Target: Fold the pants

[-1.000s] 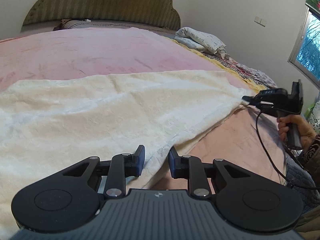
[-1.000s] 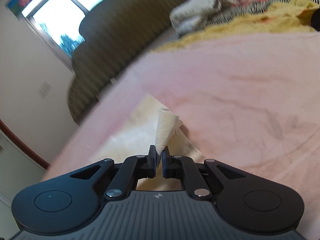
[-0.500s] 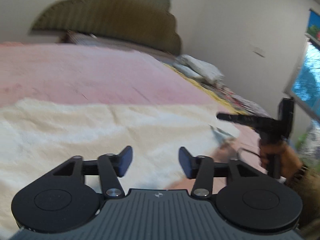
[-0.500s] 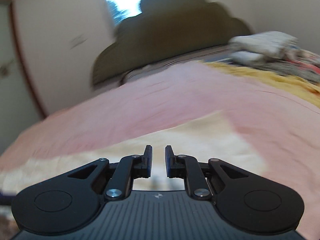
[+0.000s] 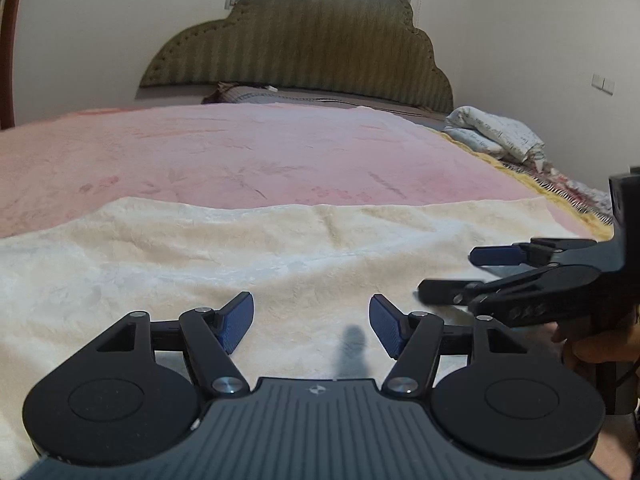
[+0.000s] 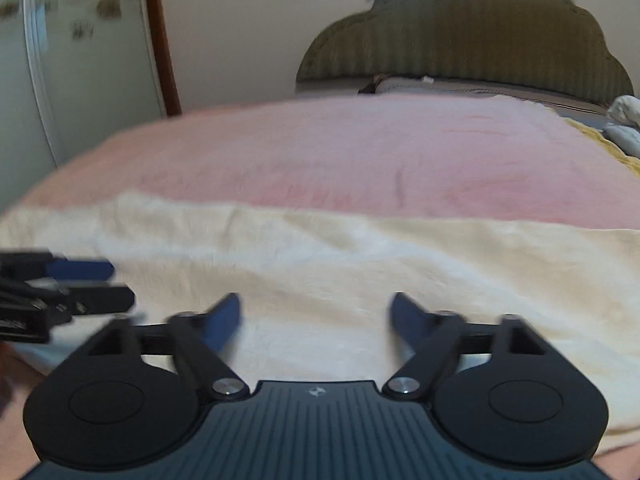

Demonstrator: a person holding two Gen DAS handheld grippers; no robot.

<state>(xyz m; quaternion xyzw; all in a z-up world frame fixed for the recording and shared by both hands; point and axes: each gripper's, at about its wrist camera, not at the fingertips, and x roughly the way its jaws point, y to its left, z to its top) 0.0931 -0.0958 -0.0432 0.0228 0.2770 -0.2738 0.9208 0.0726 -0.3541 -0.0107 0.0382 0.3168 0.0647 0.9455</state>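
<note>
Cream pants (image 5: 224,256) lie spread flat across the pink bed (image 5: 248,152), and both the left hand-held gripper (image 5: 311,322) and right hand-held gripper (image 6: 316,320) are opening with nothing between them, probably letting go to regrab for a fold.

Both tools are built in matte black plastic. On the left gripper (image 5: 311,322), a ribbed grey top plate with a small white emblem is flanked by two round black discs, and silver screw heads are set at the linkage pivots. Blue ridged pads (image 5: 236,322) are fitted inside the fingers. The right gripper (image 6: 316,320) is made alike.
</note>
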